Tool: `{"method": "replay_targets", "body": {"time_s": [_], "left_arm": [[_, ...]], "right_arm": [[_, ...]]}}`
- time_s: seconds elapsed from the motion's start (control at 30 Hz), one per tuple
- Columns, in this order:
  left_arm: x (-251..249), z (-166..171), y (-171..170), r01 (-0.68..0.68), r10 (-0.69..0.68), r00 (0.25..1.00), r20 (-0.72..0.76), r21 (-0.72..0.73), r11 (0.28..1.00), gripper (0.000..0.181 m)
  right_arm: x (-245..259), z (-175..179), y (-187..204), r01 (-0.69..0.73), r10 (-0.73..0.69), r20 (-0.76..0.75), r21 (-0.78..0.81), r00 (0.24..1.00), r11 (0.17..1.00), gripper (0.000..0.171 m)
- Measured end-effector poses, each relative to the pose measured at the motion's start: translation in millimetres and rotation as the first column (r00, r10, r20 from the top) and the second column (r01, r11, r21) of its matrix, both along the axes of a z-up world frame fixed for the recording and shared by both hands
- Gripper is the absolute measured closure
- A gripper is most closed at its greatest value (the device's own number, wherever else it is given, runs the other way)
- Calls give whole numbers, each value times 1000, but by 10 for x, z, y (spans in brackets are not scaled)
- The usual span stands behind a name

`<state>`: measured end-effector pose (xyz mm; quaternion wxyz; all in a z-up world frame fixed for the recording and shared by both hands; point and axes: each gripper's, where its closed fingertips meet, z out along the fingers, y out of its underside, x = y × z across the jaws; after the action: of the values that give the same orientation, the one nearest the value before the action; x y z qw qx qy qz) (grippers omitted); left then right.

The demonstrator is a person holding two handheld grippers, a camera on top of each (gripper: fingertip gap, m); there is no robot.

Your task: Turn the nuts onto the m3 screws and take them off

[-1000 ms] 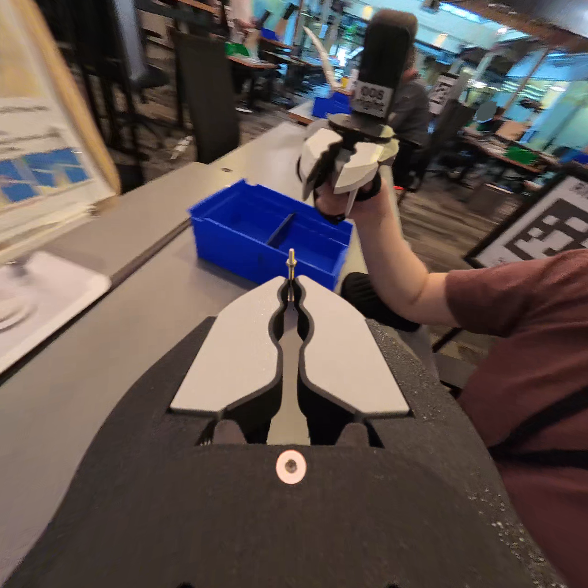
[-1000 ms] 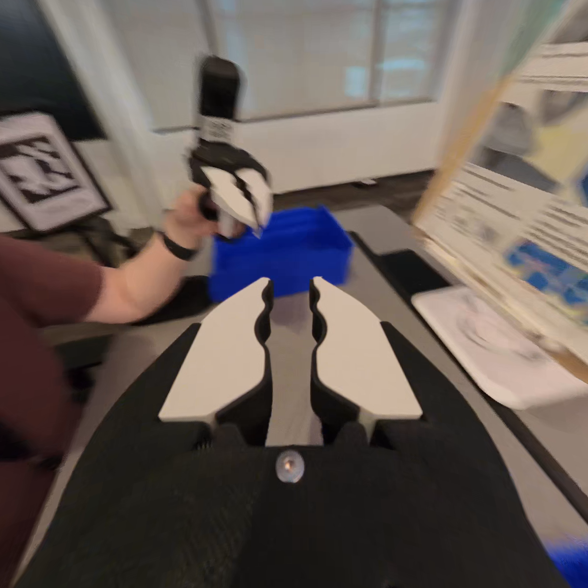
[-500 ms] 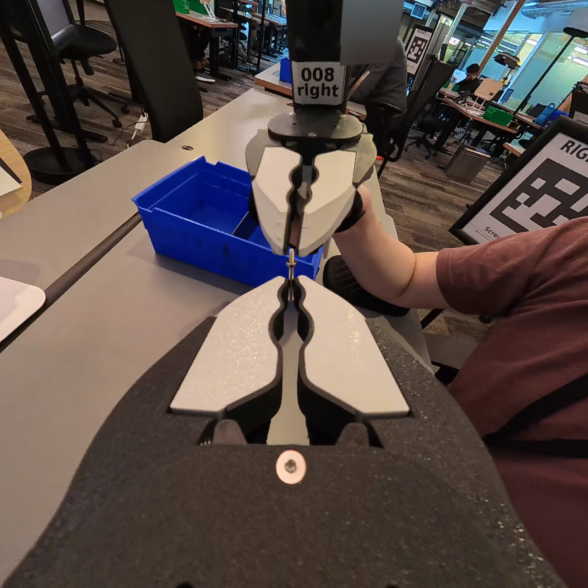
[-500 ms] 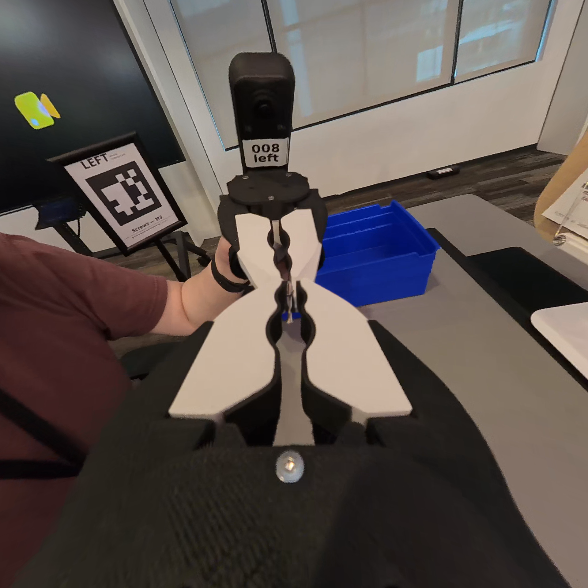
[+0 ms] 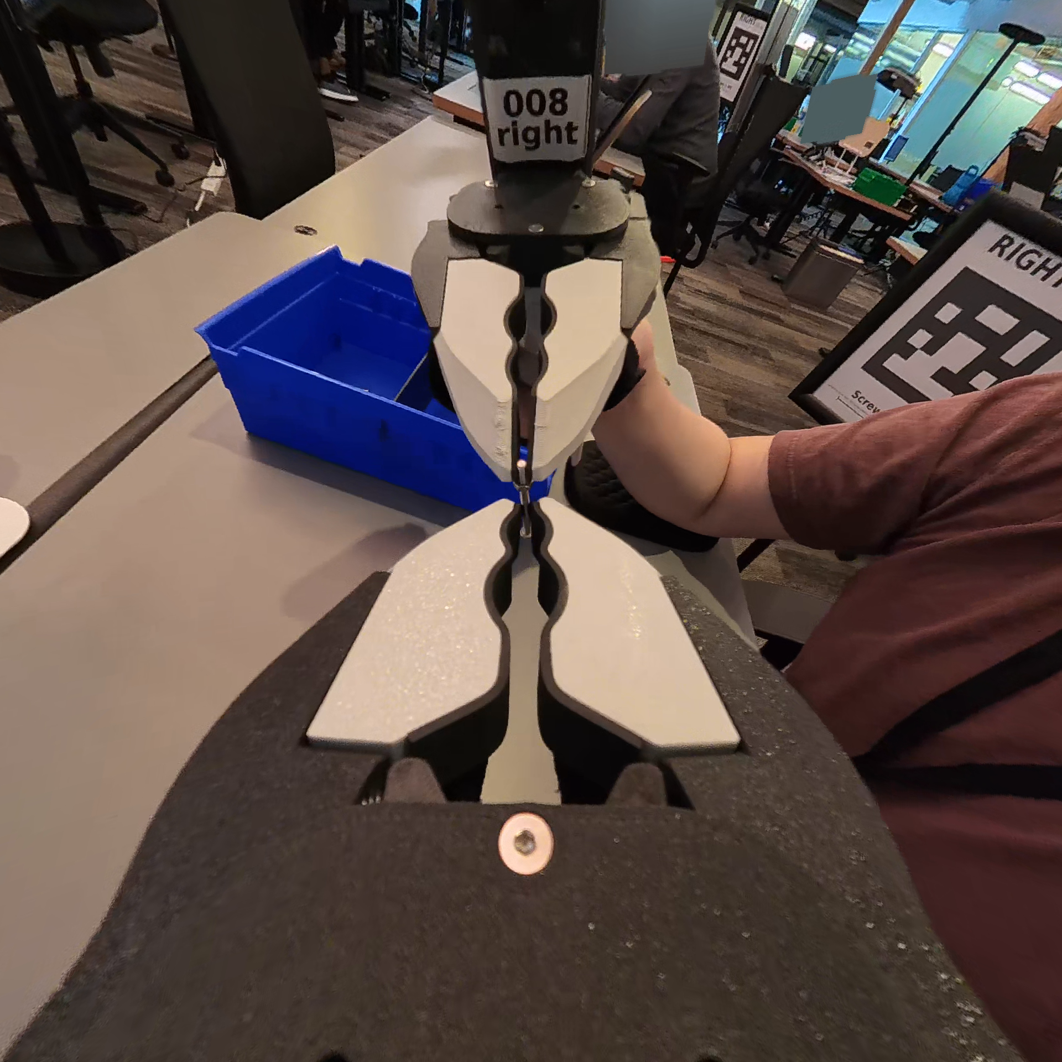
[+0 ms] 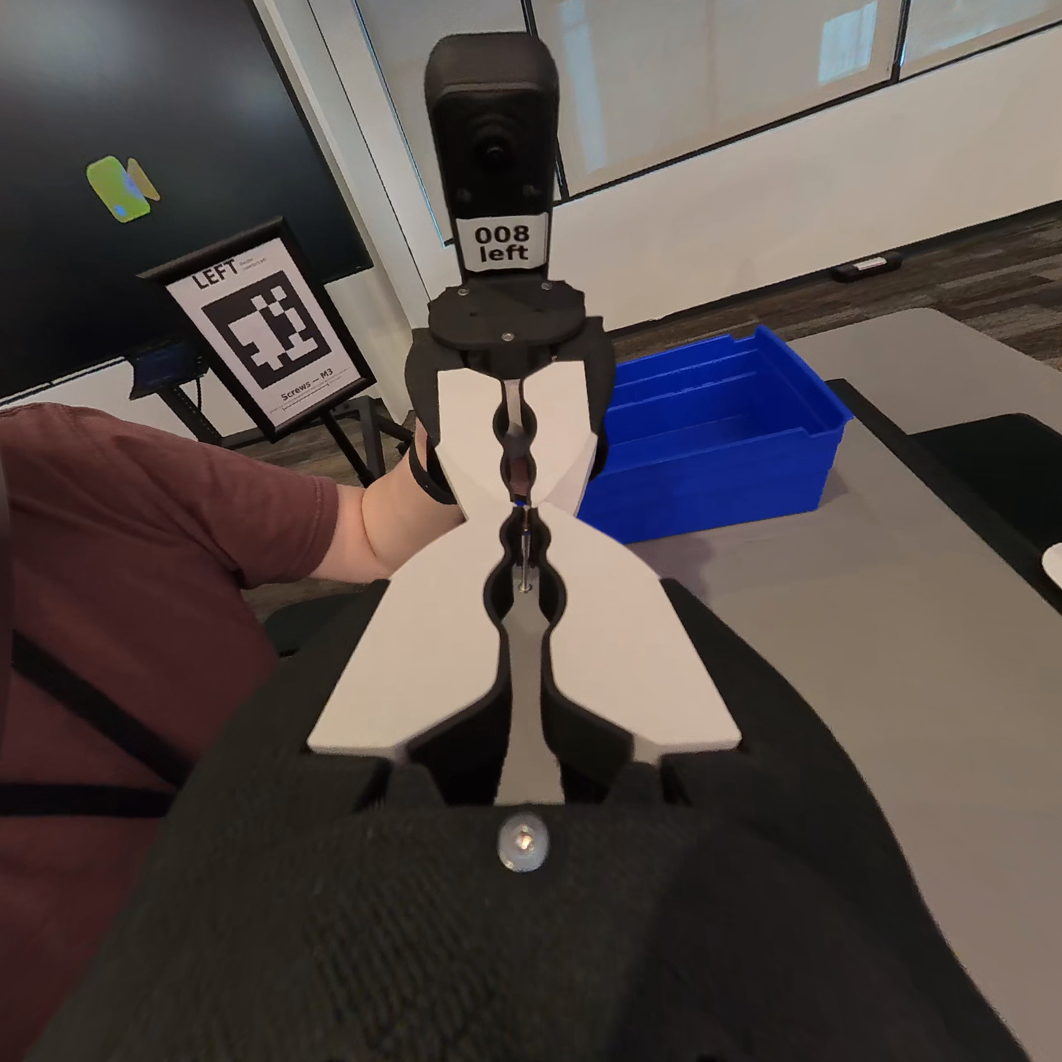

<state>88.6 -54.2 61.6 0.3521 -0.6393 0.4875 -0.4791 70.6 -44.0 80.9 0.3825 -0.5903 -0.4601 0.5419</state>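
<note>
A thin M3 screw (image 5: 522, 488) bridges my two grippers, which meet tip to tip above the grey table (image 5: 172, 574). My left gripper (image 5: 524, 508) is shut on one end of it. My right gripper (image 6: 526, 511), which also shows in the left wrist view (image 5: 522, 460), is shut over the other end. The screw's shaft (image 6: 524, 566) runs back between the right fingers. The nut is hidden between the fingertips. I cannot tell whether the right pads grip the nut or the thread. The left gripper also shows in the right wrist view (image 6: 520, 497).
A blue bin (image 5: 345, 396) stands on the table just behind the grippers; it also shows in the right wrist view (image 6: 718, 460). Framed marker signs (image 5: 977, 345) (image 6: 270, 333) stand off the table. A white object (image 5: 8, 523) lies at the table's edge. The person's forearm (image 5: 678, 460) is on the right.
My right gripper swung in from farther off, closed, and came tip to tip with the left over the screw's free end. The left gripper kept hold of the screw.
</note>
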Motion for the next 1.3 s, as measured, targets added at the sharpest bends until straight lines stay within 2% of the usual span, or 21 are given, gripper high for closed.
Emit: {"method": "replay_targets", "body": {"time_s": [0.1, 0.23, 0.5, 0.8, 0.9, 1.13, 1.3], "left_arm": [[12, 62, -2, 14, -12, 998, 55, -33, 999, 173], [31, 46, 40, 0, 3, 998, 70, -44, 999, 176], [66, 60, 87, 18, 6, 989, 149, -160, 987, 179], [56, 22, 89, 4, 10, 994, 109, -130, 991, 179], [57, 39, 93, -5, 19, 993, 115, -123, 992, 179], [67, 85, 62, -2, 14, 992, 129, -90, 996, 179], [36, 121, 52, -2, 12, 991, 131, -76, 997, 179]], "right_arm": [[-7, 30, 11, 5, -5, -30, -13, 1000, 1000, 169], [8, 57, 57, 20, -22, -60, -27, 998, 999, 169], [54, 113, 131, 39, -46, -117, -60, 992, 997, 169], [70, 122, 153, 50, -57, -125, -57, 991, 997, 168], [85, 163, 170, 67, -74, -145, -57, 987, 996, 149], [27, 72, 142, 58, -61, -91, -34, 994, 998, 150], [141, 113, 184, 43, -48, -118, -49, 992, 998, 154]]}}
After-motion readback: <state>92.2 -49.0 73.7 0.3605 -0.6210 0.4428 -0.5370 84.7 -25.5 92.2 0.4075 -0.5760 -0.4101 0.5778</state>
